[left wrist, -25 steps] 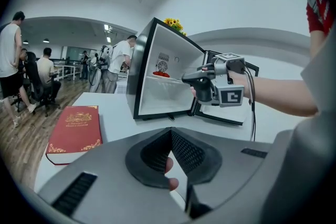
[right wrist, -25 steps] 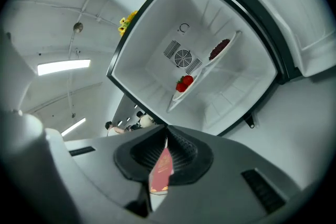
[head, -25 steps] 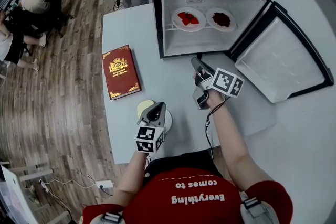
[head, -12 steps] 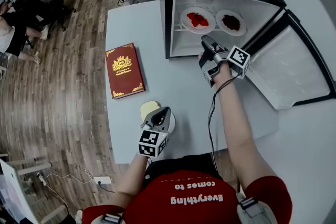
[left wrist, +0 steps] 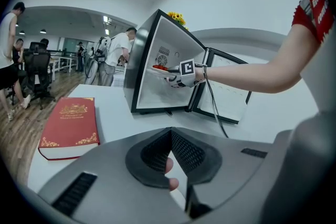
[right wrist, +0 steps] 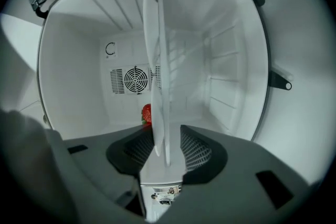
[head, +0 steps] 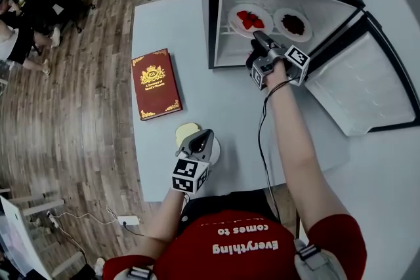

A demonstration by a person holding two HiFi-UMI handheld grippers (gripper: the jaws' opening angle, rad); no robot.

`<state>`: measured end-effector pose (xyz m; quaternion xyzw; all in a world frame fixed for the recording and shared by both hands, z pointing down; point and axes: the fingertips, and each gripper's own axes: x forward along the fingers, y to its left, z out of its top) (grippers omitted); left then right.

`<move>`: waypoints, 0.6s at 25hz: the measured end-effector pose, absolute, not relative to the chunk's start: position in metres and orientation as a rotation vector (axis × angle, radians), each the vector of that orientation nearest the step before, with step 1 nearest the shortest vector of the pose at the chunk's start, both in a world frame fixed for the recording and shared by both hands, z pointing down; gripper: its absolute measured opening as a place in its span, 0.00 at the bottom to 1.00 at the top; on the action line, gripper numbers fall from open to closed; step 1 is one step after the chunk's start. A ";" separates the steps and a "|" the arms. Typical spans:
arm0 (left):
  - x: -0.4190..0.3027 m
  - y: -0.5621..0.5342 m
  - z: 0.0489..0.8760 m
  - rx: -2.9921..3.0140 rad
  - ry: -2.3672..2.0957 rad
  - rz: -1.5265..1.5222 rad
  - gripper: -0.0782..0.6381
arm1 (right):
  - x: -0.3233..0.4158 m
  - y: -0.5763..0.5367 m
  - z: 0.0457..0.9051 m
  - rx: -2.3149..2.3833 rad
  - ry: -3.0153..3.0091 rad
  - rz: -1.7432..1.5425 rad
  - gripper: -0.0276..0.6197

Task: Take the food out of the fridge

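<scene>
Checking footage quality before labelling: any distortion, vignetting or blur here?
Head view: fisheye bows the pale grey table, sharp. Left gripper view: black vignette corners, red hardcover book crisp. Right gripper view: image turned sideways, white round plate stands vertical; white fridge interior evenly lit.

The right arm [head: 292,134] is stretched far out in front. The right hand-held gripper [head: 257,37] points level and is turned on its side. Its jaws have just been opening and stand apart (a plate [right wrist: 157,76] rim sits between them, not squeezed). The left arm [head: 163,216] is bent close to the body. The left hand-held gripper [head: 205,136] tips down a bit, with its jaws pressed together on nothing.
</scene>
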<state>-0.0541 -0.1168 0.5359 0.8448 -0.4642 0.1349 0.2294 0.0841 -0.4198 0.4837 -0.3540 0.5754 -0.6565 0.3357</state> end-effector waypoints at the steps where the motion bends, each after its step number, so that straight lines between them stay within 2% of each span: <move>1: -0.054 -0.117 0.536 2.323 -1.275 0.373 0.11 | 0.085 -0.422 0.485 -0.925 1.491 -1.715 0.26; 5: -0.057 -0.115 0.537 2.313 -1.271 0.382 0.11 | 0.085 -0.425 0.483 -0.925 1.489 -1.705 0.24; 7: -0.057 -0.115 0.536 2.314 -1.273 0.381 0.11 | 0.084 -0.425 0.477 -0.888 1.477 -1.694 0.12; 15: -0.058 -0.114 0.521 2.342 -1.290 0.360 0.11 | 0.090 -0.417 0.466 -0.865 1.508 -1.671 0.08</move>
